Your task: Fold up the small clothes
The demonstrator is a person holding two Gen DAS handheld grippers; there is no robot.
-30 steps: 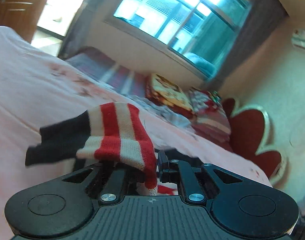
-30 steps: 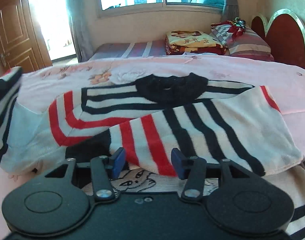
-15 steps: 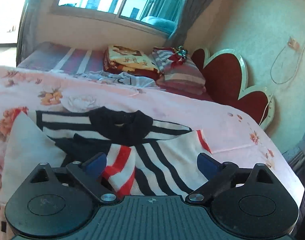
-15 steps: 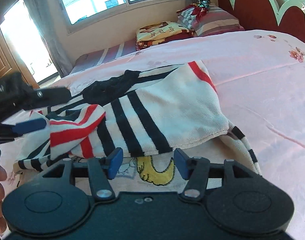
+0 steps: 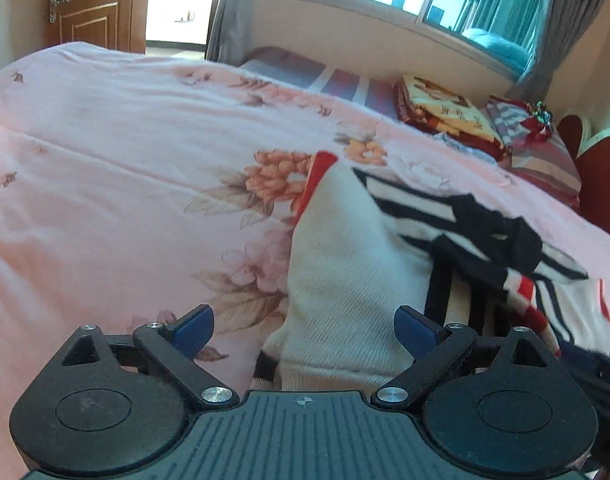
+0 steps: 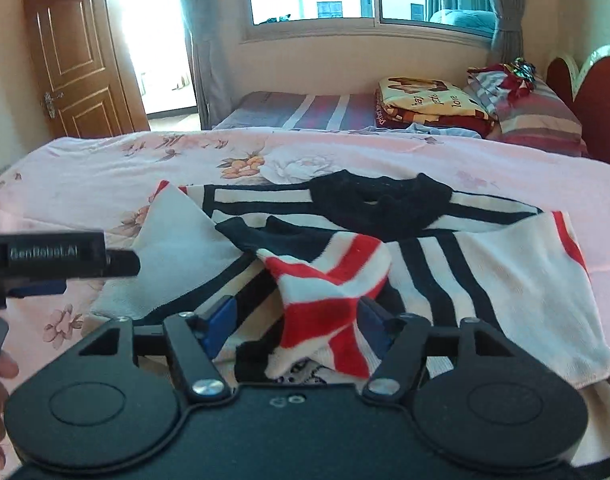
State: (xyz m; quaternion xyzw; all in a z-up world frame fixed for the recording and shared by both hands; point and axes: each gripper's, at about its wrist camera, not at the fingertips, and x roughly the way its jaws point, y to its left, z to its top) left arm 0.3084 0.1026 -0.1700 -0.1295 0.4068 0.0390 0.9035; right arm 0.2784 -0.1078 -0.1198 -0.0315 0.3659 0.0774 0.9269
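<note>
Right wrist view: my right gripper [image 6: 295, 326] has just been closing around the sweater's [image 6: 485, 280] folded sleeve [image 6: 329, 292] on the bed [image 6: 105, 168]; left gripper [image 5: 303, 330] gapes empty, ready for the hem.

My left gripper [image 5: 303, 330] hangs with jaws spread wide over the white folded edge of the striped sweater [image 5: 345, 280], pads clear of it. The sweater lies on the pink floral bed [image 5: 105, 160].
</note>
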